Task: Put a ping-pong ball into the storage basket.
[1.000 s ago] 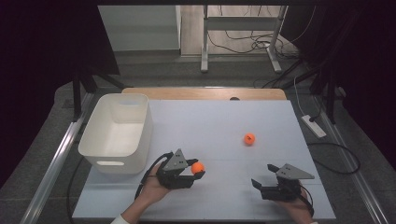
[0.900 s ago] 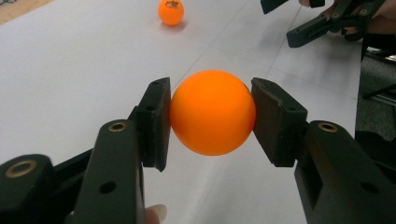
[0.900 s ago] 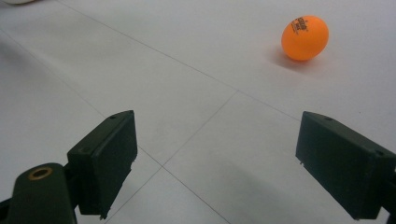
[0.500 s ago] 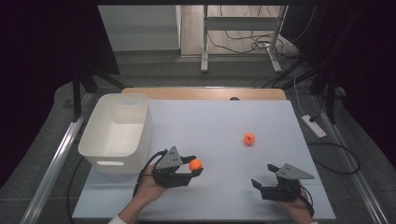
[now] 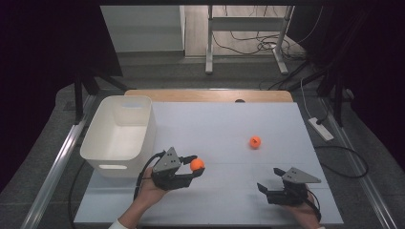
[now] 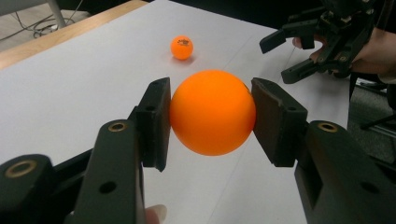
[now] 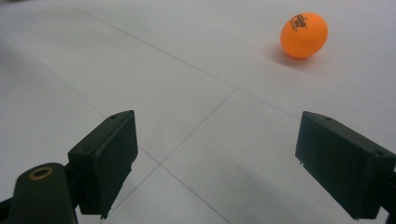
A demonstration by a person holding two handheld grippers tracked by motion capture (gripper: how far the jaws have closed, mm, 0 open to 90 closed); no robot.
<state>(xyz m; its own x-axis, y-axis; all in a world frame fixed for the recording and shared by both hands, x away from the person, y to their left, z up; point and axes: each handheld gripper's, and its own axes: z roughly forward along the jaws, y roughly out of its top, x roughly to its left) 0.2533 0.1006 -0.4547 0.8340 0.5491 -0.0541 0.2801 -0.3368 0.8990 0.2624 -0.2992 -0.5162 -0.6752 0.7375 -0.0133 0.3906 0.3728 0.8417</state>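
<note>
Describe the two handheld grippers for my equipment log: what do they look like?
Both the left gripper and the right gripper are black, each with two blocky flat-faced jaws, brass-coloured rings at the arm holes, and a grey three-cornered plate on top. A black cable trails from each. A white cuff shows at the left wrist.

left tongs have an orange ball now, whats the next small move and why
Probably carry the held ball left and over the rim of the white bin. The left tongs are shut on it, clear of the table, and the bin stands close beside them. The other ball can wait for the open right tongs.
</note>
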